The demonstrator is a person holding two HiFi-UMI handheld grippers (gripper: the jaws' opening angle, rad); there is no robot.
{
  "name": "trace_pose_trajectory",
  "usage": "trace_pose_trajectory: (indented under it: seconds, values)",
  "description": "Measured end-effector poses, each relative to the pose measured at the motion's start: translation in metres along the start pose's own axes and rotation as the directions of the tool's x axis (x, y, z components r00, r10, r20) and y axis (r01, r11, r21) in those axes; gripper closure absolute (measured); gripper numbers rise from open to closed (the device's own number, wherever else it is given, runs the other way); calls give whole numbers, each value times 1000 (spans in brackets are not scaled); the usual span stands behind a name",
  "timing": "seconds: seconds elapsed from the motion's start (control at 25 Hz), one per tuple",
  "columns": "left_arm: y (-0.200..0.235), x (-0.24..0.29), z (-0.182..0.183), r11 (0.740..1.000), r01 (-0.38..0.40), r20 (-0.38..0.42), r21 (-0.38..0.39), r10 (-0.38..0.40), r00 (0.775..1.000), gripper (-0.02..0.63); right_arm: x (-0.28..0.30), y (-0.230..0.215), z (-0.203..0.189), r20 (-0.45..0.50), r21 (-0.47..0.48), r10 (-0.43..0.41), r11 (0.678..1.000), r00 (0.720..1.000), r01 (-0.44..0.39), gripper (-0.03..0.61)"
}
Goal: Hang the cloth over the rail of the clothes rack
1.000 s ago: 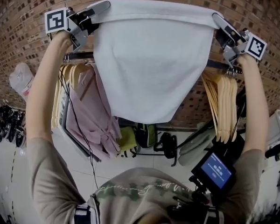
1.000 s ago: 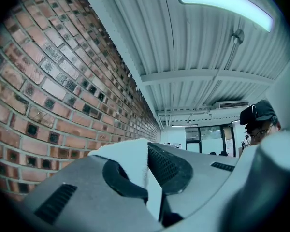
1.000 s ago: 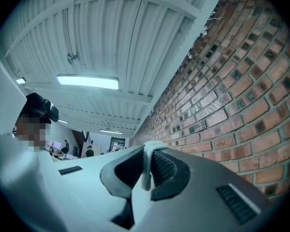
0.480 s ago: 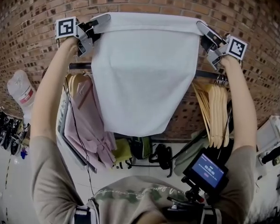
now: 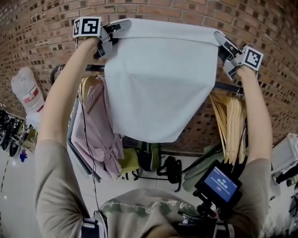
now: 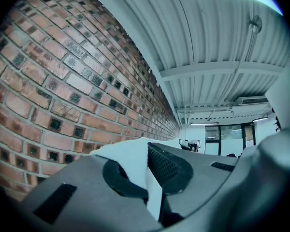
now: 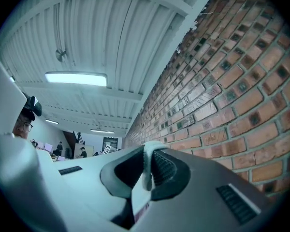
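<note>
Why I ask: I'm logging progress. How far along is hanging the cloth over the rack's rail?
Done: the cloth is lifted and spread, with the left gripper and right gripper each shut on a top corner. In hand: it is held high before the brick wall, its top edge above the rail. Left: drape it over the rail and let go.

Brick wall (image 5: 35,14) fills 12 o'clock. Pink shirt (image 5: 97,133) hangs at 9 o'clock. Wooden hangers (image 5: 233,128) hang at 3 o'clock. Lit screen (image 5: 222,183) sits at 5 o'clock.
</note>
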State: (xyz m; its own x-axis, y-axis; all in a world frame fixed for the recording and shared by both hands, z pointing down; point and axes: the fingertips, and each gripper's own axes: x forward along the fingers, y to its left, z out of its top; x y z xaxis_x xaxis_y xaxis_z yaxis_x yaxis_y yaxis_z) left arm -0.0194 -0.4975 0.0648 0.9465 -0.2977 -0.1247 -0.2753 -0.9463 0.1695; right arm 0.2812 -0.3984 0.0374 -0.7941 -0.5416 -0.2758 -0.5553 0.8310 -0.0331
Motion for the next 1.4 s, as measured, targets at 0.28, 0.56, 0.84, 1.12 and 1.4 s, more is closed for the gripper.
trace_pose_trajectory:
  seconds: [0.28, 0.56, 0.84, 1.12, 1.4]
  values:
    - [21, 12, -27, 998, -65, -52, 13, 66, 996, 598, 4, -27, -37, -89, 7, -63, 998, 994, 64, 560]
    - [36, 25, -38, 997, -69, -82, 24, 71, 994, 598, 8, -43, -53, -112, 35, -83, 996, 990, 88, 560]
    - [54, 38, -63, 999, -35, -194, 20, 38, 980, 597, 12, -68, -84, -185, 47, -119, 990, 975, 130, 560]
    - [56, 43, -92, 999, -17, -288, -39, 5, 958, 597, 14, -66, -91, -227, 24, -125, 991, 966, 133, 560]
    - [48, 45, -106, 998, 30, -327, -57, -47, 944, 590, 17, -61, -105, -267, 98, -68, 990, 961, 98, 557]
